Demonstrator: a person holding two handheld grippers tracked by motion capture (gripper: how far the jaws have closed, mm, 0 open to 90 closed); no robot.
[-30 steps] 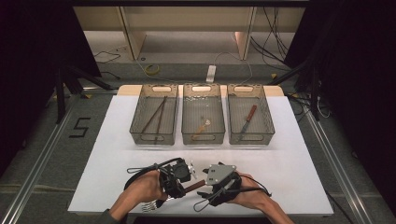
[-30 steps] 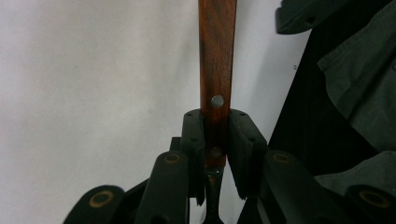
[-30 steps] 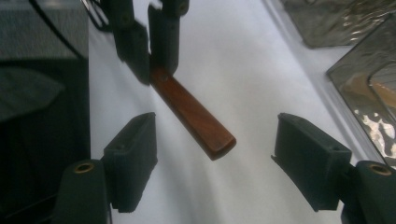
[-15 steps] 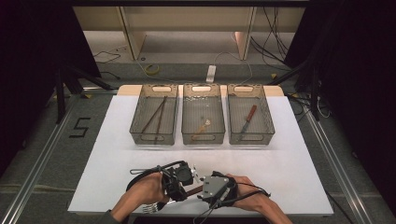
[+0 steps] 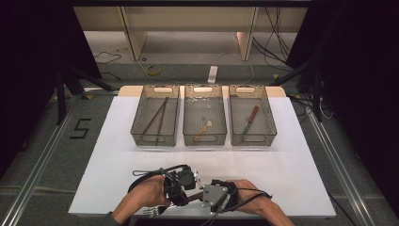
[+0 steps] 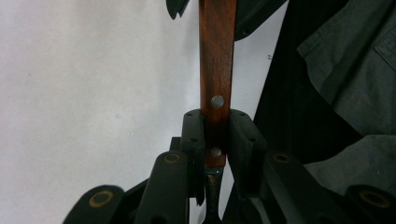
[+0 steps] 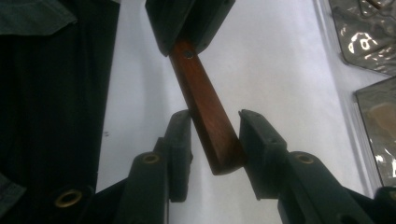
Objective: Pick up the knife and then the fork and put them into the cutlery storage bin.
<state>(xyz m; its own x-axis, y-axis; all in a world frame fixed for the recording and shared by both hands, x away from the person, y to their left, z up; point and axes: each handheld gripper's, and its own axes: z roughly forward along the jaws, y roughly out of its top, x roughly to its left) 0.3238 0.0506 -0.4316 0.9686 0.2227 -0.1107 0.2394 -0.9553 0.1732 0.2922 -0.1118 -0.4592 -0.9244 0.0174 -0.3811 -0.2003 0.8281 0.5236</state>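
Observation:
A utensil with a brown wooden handle (image 6: 216, 70) is held low over the white table's front edge. My left gripper (image 6: 215, 135) is shut on the riveted handle, near the metal neck; from above it (image 5: 182, 197) sits left of centre. My right gripper (image 7: 215, 135) has just been closing, and its pads (image 7: 182, 135) now meet the free end of the handle (image 7: 205, 107) on both sides. In the high view the right gripper (image 5: 201, 196) faces the left one, with the handle (image 5: 194, 195) bridging them.
Three clear trays stand in a row at the back. The left tray (image 5: 136, 127) holds two thin sticks, the middle tray (image 5: 188, 134) a small wooden piece, the right tray (image 5: 270, 127) a red-handled knife (image 5: 250, 119). Dark clothing (image 6: 345, 70) lies beyond the table's front edge.
The right hand has slid left toward the left gripper, and its jaws have come in around the free end of the handle. The left gripper has not moved.

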